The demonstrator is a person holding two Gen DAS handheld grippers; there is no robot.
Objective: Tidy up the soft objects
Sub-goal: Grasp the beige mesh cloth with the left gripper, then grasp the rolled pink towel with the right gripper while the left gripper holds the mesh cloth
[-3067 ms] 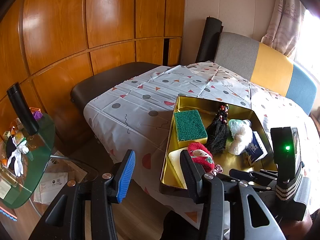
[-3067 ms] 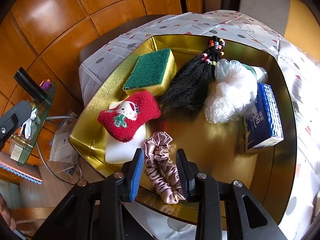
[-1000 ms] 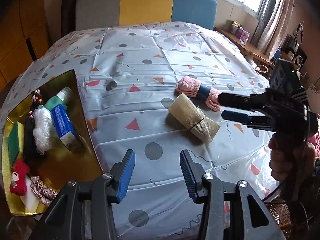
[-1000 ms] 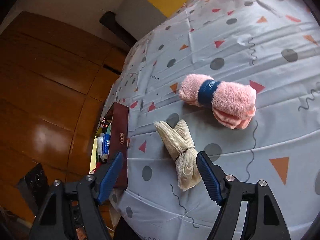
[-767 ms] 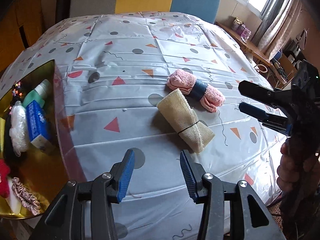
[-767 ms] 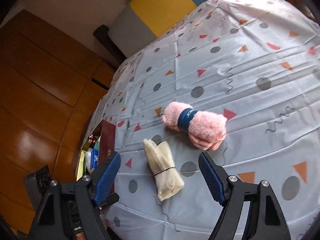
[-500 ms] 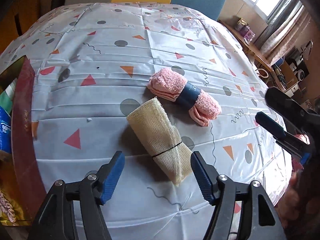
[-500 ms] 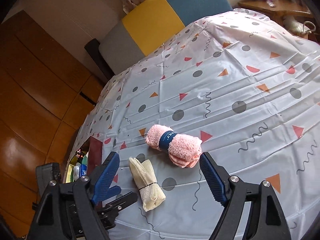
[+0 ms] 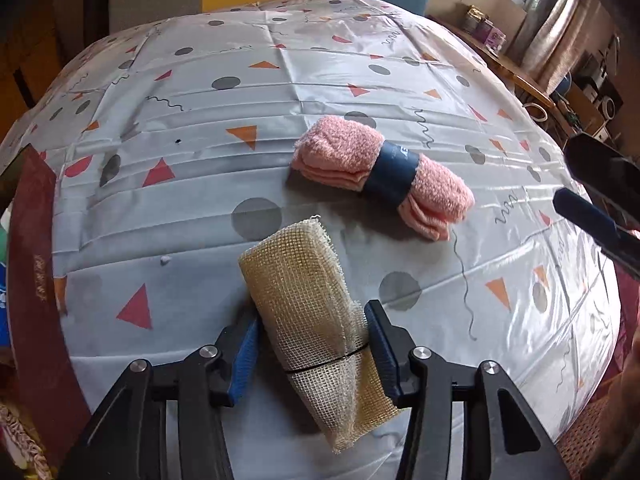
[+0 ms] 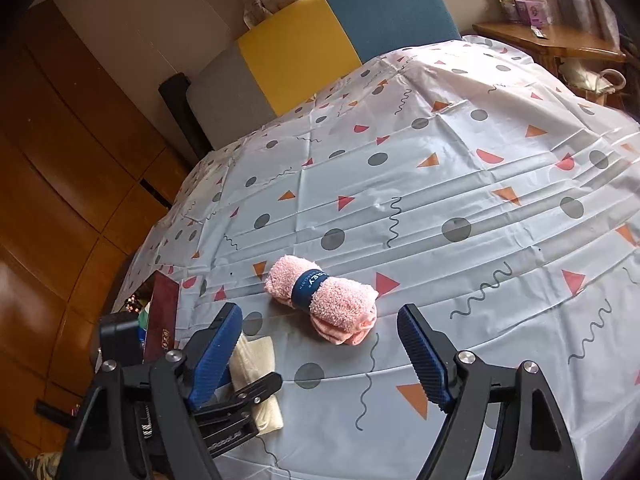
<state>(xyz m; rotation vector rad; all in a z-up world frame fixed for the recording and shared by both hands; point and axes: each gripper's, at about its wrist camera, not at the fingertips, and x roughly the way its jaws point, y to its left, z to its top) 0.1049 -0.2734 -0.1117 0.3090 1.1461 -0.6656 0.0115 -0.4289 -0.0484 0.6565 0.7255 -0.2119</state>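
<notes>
Beige open-weave mesh cloth roll (image 9: pixel 316 320), bound by a thin black band, lies low in the centre of the left wrist view between the jaws of the left gripper (image 9: pixel 312 344). The jaws stand apart, one blue pad on each side of the roll; whether they press it I cannot tell. Its long axis runs from lower right toward upper left of that frame. Above and right of it lies the pink fluffy towel roll with a dark blue band (image 9: pixel 384 176), apart from it, on the counter's grey patterned plastic cloth (image 9: pixel 200 184). The right gripper (image 10: pixel 320 356) hangs wide open, holding nothing, just below the towel.
</notes>
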